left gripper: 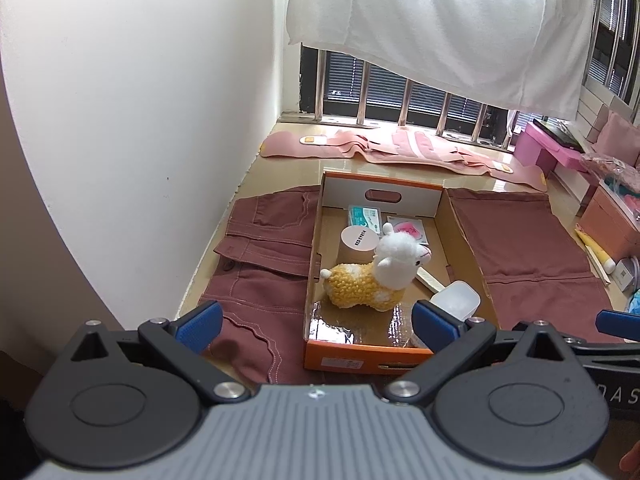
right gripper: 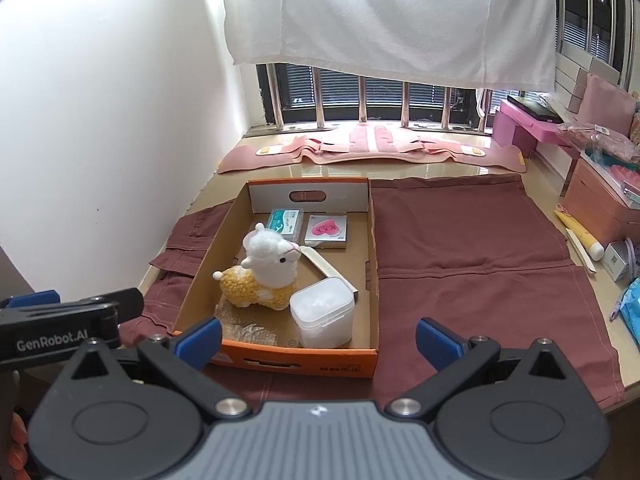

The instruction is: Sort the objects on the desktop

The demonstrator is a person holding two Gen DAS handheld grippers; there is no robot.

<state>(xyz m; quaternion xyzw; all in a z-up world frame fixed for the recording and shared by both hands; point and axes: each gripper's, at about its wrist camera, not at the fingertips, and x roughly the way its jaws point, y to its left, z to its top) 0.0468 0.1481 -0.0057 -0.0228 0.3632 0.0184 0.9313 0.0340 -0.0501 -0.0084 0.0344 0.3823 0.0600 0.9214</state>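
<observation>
Shallow orange cardboard box (right gripper: 280,354) of sorted items — fluffy yellow-and-white alpaca toy (right gripper: 266,276) — lies just ahead of both grippers (left gripper: 316,322) (right gripper: 318,338), jaws apart, empty.

White wall (right gripper: 120,120) at left, barred window (right gripper: 380,100) far w/ white cloth (right gripper: 380,12) hanging over it, daylight coming in. Glossy beige sill (right gripper: 360,170) under it; pink boxes (right gripper: 528,128) stacked at far right

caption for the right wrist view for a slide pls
Open right hand-held gripper hovers before an orange cardboard tray holding a plush alpaca, a clear lidded tub and two small boxes.
</observation>
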